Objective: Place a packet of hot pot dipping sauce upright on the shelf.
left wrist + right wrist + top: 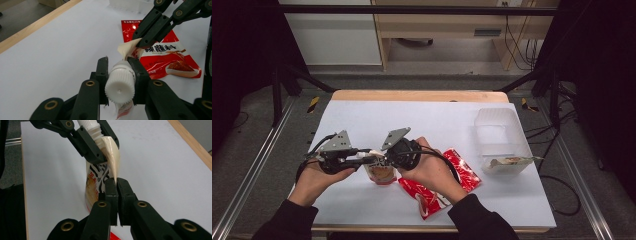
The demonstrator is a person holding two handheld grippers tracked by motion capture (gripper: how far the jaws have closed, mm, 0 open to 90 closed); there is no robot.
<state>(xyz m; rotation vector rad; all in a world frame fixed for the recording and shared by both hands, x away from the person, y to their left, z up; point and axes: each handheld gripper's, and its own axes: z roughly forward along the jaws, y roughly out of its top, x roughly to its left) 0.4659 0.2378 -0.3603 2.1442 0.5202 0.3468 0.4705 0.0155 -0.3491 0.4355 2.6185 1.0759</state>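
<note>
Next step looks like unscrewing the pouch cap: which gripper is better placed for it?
Left, most likely. The left gripper already has its jaws around the white cap, while the right gripper pinches the corner of the spouted pouch, so it can steady it.

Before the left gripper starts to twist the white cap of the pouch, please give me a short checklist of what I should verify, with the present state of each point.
1. Left gripper jaws closed on the white cap: ok.
2. Right gripper pinches the spout pouch at its top corner: ok.
3. Pouch seal intact: cannot tell.
4. Red packet lies apart from the cap: ok.
5. Clear container out of the way: ok.
</note>
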